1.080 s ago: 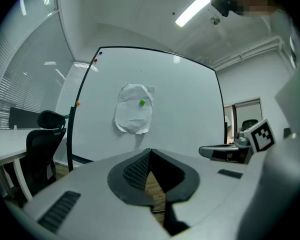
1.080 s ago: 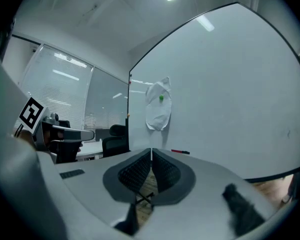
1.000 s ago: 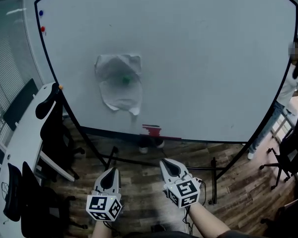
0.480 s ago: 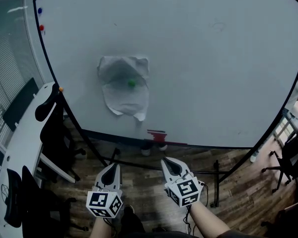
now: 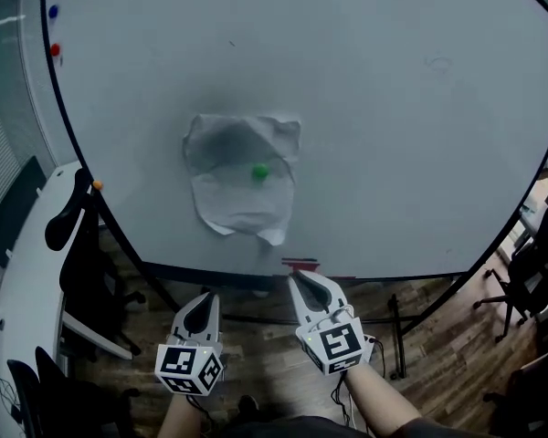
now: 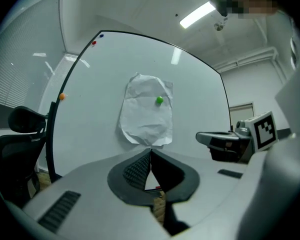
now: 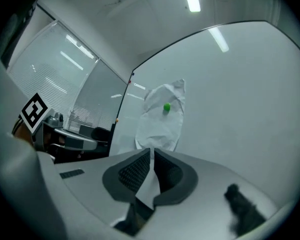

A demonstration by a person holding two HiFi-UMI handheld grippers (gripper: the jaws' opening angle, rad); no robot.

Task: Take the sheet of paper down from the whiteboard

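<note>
A crumpled white sheet of paper (image 5: 242, 176) hangs on the whiteboard (image 5: 393, 126), pinned by a green magnet (image 5: 259, 172). The paper (image 6: 146, 116) and its green magnet (image 6: 159, 100) lie straight ahead in the left gripper view. In the right gripper view the paper (image 7: 162, 121) and magnet (image 7: 166, 108) sit ahead, slightly left. My left gripper (image 5: 204, 301) is shut and empty, below the board. My right gripper (image 5: 300, 278) is shut with nothing in it, its tip near the board's bottom edge. Both point at the board from a distance.
A red eraser (image 5: 299, 265) sits on the board's lower ledge. Red (image 5: 55, 49) and blue (image 5: 53, 12) magnets are at the board's top left. A white desk (image 5: 23, 272) with black chairs (image 5: 73, 235) stands at left; more chairs (image 5: 530, 272) at right. The board's stand legs (image 5: 397, 322) rest on the wood floor.
Both grippers have moved closer to the whiteboard, the right one also rising. The paper looks larger and nearer. The person at the right edge is out of view now.
</note>
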